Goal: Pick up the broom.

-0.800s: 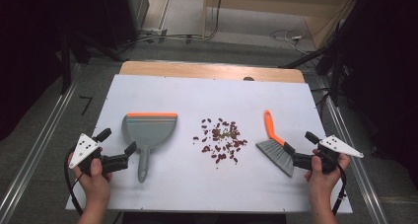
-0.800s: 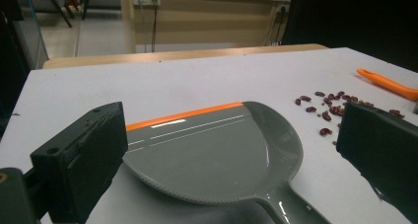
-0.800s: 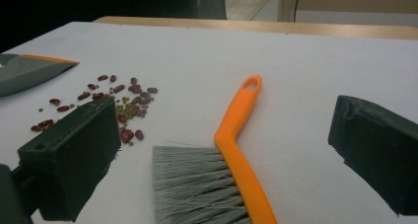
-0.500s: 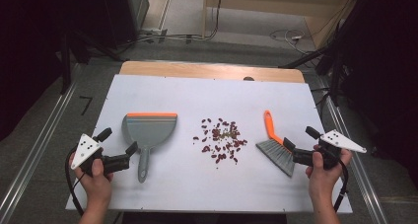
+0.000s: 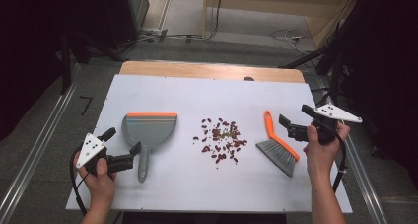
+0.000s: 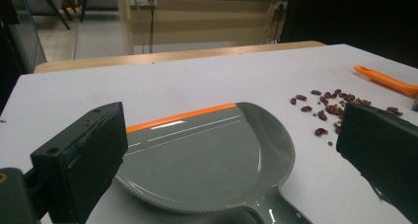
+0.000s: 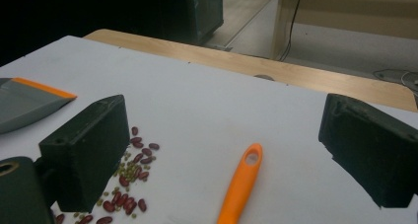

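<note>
Lining up on dustpan (image 5: 148,135) and brush (image 5: 279,144).
You're holding both grippers, left (image 5: 124,155) and right (image 5: 291,127), jaws apart, flanking the beans (image 5: 221,139) (handles within reach).

You see: dustpan (image 6: 197,169) glossy grey plastic | brush (image 5: 277,144) smooth orange plastic handle, grey bristles | table (image 5: 197,93) matt white, wooden edge

A white table (image 5: 162,184) with a bare wooden strip (image 5: 207,70) along its far edge stands on grey floor (image 5: 44,100), with cables (image 5: 283,35) lying beyond it, dark equipment on both sides, and a pale wooden cabinet (image 6: 197,17) behind.
</note>
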Demonstrator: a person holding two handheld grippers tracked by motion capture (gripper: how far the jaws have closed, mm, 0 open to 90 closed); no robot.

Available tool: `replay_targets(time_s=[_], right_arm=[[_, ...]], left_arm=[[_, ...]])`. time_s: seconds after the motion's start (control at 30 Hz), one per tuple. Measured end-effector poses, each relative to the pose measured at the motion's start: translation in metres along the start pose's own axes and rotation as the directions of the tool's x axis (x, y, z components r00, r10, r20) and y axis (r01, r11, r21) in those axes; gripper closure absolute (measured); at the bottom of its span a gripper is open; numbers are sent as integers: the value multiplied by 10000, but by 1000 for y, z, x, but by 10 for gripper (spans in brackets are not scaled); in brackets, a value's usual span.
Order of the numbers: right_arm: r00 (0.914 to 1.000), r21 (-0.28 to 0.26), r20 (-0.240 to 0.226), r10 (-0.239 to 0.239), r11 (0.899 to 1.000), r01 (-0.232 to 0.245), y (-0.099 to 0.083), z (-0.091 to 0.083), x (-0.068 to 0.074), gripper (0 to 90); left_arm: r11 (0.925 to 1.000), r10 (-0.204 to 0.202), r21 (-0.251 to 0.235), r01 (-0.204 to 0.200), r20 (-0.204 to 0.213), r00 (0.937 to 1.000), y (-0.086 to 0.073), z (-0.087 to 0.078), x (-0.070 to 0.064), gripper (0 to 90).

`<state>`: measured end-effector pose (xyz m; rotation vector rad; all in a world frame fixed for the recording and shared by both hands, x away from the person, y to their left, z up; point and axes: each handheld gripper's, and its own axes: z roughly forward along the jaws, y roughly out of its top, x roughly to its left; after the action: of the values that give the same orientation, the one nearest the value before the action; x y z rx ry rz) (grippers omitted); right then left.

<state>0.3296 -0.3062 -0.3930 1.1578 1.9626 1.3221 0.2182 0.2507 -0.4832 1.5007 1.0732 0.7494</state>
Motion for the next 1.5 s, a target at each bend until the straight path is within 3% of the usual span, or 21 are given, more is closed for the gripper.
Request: replay_targets(time_s=[0.17,0.2,0.23,0.27,0.33,0.4,0.47,0.53,0.67,0.8,0.9,1.03,1.07,1.1,1.33,1.47,1.5], right_arm=[[9999,739,-37,137,9972,-134,0,20,-4,42],[9995,1377,-125,302,9901,-282,-3,30,-5,42],[9995,1377,-125,302,9901,-282,-3,30,-5,42],[9991,2206,46,415,9745,-415,-7,41,-4,83],[9963,3011,766,397,9516,-610,-11,51,-2,187],[9902,3286,1291,526,9399,-928,-16,58,-3,306],[9884,3533,1301,790,9277,-1207,-21,62,-5,365],[9873,3899,1394,766,9122,-1258,-24,66,-7,389],[9889,4298,1265,786,8941,-1260,-30,70,-9,551],[9939,4770,936,576,8737,-956,-35,75,-7,612],[9848,5061,1352,1087,8469,-1630,-39,78,-6,612],[9835,5378,1475,1050,8260,-1688,-43,82,-7,612],[9835,5378,1475,1050,8260,-1688,-43,82,-7,612],[9836,5530,1452,1072,8156,-1705,-45,84,-7,612],[9833,6109,1590,886,7736,-1685,-52,92,-3,619],[9819,6098,1761,700,7752,-1647,-52,93,0,637],[9823,6156,1824,436,7739,-1486,-53,95,2,633]], left_arm=[[9999,93,47,-94,64,9999,0,1,-1,0],[9999,92,53,-93,82,9999,0,0,-2,0],[9999,83,66,-84,90,9999,0,0,-1,0],[9999,66,78,-67,81,9999,0,0,-1,0],[10000,59,72,-60,73,10000,0,0,-1,0],[10000,80,52,-81,87,9999,0,0,-2,0],[9999,99,70,-100,70,9999,0,-1,-2,0],[9998,139,109,-140,82,9999,-1,-1,-3,0],[9999,111,132,-112,104,9999,-1,1,-3,0],[9998,101,161,-103,115,9999,-1,1,-2,0],[9998,98,154,-99,112,9999,-1,1,-3,0],[9998,104,159,-105,116,9999,-2,1,-3,0],[9998,100,157,-102,118,9999,-2,1,-3,0],[9998,105,156,-107,117,9999,-2,1,-3,0],[9998,115,154,-117,104,9999,-2,1,-3,0],[9998,103,153,-104,85,9999,-2,0,-3,0],[9998,98,148,-100,94,9999,-2,0,-3,0]])
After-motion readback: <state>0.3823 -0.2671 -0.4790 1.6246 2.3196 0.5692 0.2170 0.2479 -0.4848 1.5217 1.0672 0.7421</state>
